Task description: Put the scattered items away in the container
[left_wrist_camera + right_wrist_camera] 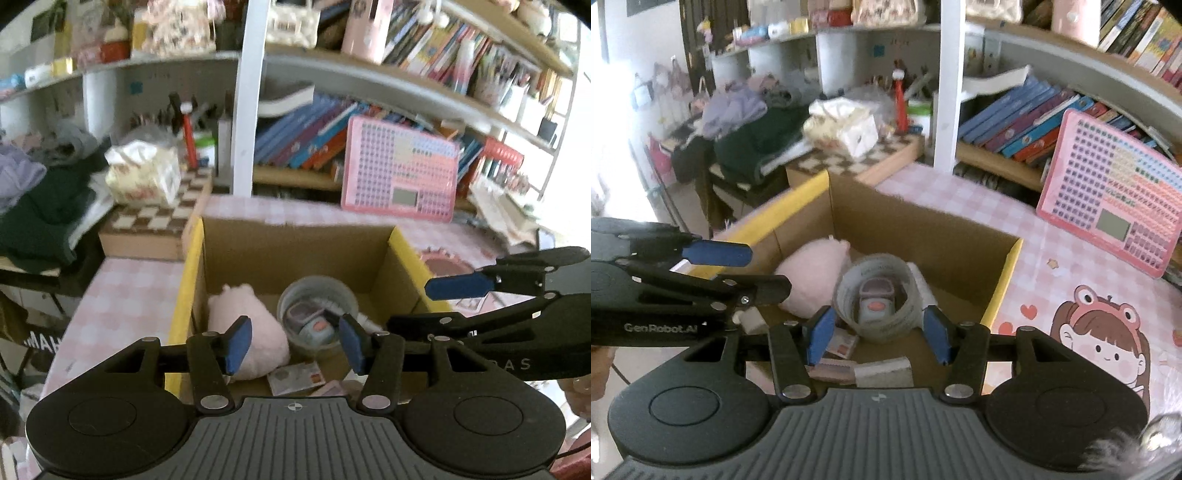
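Several items already lie in the cardboard box [1004,273]: a pink plush [812,280], a tape roll [877,295], small cards. Both the left gripper [295,343] and right gripper [875,332] hover above it, jaws apart and empty; little seems left.

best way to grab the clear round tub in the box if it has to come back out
Grip the clear round tub by its rim, coming from above. It stands upright and open-topped in the cardboard box, whose walls block a level approach, with the pink plush close beside it.
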A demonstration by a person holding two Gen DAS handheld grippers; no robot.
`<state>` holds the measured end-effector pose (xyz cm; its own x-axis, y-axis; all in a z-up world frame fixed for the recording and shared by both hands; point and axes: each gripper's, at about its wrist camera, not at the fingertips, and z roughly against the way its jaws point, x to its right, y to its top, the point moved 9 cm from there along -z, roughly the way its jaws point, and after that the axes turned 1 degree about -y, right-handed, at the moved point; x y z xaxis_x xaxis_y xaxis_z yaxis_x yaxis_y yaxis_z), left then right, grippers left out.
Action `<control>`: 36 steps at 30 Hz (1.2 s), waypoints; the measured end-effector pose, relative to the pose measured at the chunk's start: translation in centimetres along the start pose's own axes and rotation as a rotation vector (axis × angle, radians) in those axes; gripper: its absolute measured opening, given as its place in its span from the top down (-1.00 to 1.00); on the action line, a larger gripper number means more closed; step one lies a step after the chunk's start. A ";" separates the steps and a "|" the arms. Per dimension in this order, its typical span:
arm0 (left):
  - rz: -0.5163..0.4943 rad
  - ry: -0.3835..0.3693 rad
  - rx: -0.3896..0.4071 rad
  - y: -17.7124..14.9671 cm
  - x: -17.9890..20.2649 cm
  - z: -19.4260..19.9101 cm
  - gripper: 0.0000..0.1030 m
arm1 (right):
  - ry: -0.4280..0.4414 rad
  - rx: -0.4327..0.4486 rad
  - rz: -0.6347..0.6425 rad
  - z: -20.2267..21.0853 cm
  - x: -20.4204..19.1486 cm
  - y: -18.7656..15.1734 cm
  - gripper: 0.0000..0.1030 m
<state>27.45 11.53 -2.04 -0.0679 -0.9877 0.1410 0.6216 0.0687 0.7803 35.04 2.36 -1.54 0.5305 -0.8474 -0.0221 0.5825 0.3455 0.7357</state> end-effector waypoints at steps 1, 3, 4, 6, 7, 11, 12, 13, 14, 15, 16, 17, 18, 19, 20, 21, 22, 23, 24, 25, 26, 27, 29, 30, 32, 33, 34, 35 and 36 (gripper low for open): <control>-0.002 -0.001 0.013 0.1 0.1 0.7 -0.03 | -0.002 0.014 -0.003 0.6 -0.1 0.1 -0.01; -0.011 -0.004 0.034 0.2 0.5 2.0 -0.03 | -0.008 0.038 -0.009 1.9 -0.4 0.1 -0.01; -0.015 -0.004 0.044 0.2 0.6 2.7 -0.03 | -0.012 0.048 -0.011 2.5 -0.5 0.0 -0.01; -0.021 -0.007 0.060 0.0 0.9 3.9 -0.04 | -0.018 0.065 -0.015 3.6 -0.9 -0.2 -0.01; -0.023 -0.008 0.065 -0.2 1.0 4.4 -0.04 | -0.022 0.072 -0.017 4.2 -1.0 -0.4 -0.01; -0.030 -0.009 0.077 -1.2 1.5 6.5 -0.06 | -0.034 0.092 -0.030 6.2 -1.6 -1.7 -0.01; -0.031 -0.011 0.077 -1.6 1.6 6.9 -0.07 | -0.037 0.095 -0.034 6.7 -1.8 -2.1 -0.01; -0.032 -0.011 0.076 -2.0 1.6 7.3 -0.07 | -0.040 0.097 -0.039 7.1 -1.9 -2.5 -0.01; -0.032 -0.010 0.075 -2.3 1.7 7.7 -0.08 | -0.042 0.099 -0.044 7.5 -2.1 -2.9 -0.01; -0.031 -0.009 0.074 -2.7 1.7 8.1 -0.09 | -0.045 0.100 -0.050 7.9 -2.3 -3.4 -0.01; -0.030 -0.009 0.073 -3.1 1.8 8.5 -0.11 | -0.049 0.101 -0.056 8.3 -2.4 -3.8 -0.01; -0.028 -0.009 0.072 -3.5 1.8 8.8 -0.12 | -0.053 0.102 -0.063 8.7 -2.5 -4.3 -0.01; -0.026 -0.008 0.071 -3.9 1.9 9.2 -0.14 | -0.057 0.103 -0.070 9.1 -2.6 -4.7 -0.01; -0.025 -0.009 0.070 -4.2 1.9 9.5 -0.15 | -0.061 0.103 -0.076 9.4 -2.7 -5.2 -0.01; -0.025 -0.010 0.068 -4.6 2.0 9.8 -0.16 | -0.065 0.103 -0.083 9.7 -2.9 -5.6 -0.01; -0.025 -0.011 0.066 -5.0 2.0 10.1 -0.16 | -0.069 0.102 -0.088 10.0 -3.0 -6.0 -0.01; -0.025 -0.012 0.063 -5.4 2.1 10.3 -0.17 | -0.073 0.101 -0.094 10.3 -3.1 -6.5 -0.01; -0.024 -0.014 0.061 -5.7 2.1 10.6 -0.17 | -0.077 0.099 -0.100 10.6 -3.2 -6.9 -0.01; -0.023 -0.015 0.057 -6.1 2.2 10.8 -0.18 | -0.080 0.098 -0.106 10.8 -3.3 -7.4 -0.01; -0.022 -0.017 0.055 -6.4 2.3 11.0 -0.19 | -0.084 0.096 -0.112 11.1 -3.5 -7.8 -0.01; -0.021 -0.019 0.052 -6.8 2.3 11.2 -0.19 | -0.087 0.094 -0.119 11.3 -3.6 -8.2 -0.01; -0.021 -0.022 0.049 -7.1 2.4 11.4 -0.20 | -0.090 0.091 -0.125 11.5 -3.7 -8.6 -0.01; -0.018 -0.028 0.041 -7.7 2.6 11.6 -0.20 | -0.096 0.084 -0.134 11.8 -3.9 -9.3 -0.01; -0.016 -0.033 0.037 -8.0 2.7 11.6 -0.20 | -0.100 0.080 -0.137 11.9 -4.0 -9.7 -0.01; -0.011 -0.042 0.027 -8.6 3.0 11.7 -0.21 | -0.108 0.071 -0.143 12.1 -4.1 -10.3 -0.01; -0.009 -0.047 0.021 -8.9 3.2 11.6 -0.21 | -0.113 0.068 -0.146 12.3 -4.2 -10.6 -0.01; -0.008 -0.052 0.016 -9.1 3.3 11.6 -0.21 | -0.119 0.064 -0.150 12.4 -4.2 -10.9 -0.01; -0.007 -0.057 0.010 -9.4 3.5 11.6 -0.21 | -0.127 0.061 -0.156 12.5 -4.2 -11.2 -0.01; -0.008 -0.061 0.004 -9.7 3.8 11.5 -0.22 | -0.134 0.058 -0.163 12.6 -4.2 -11.5 -0.01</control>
<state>12.22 8.74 -2.04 -0.1205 -0.9777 0.1717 0.6177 0.0616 0.7840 18.35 -3.14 -1.40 0.3430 -0.9376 -0.0569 0.6158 0.1787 0.7674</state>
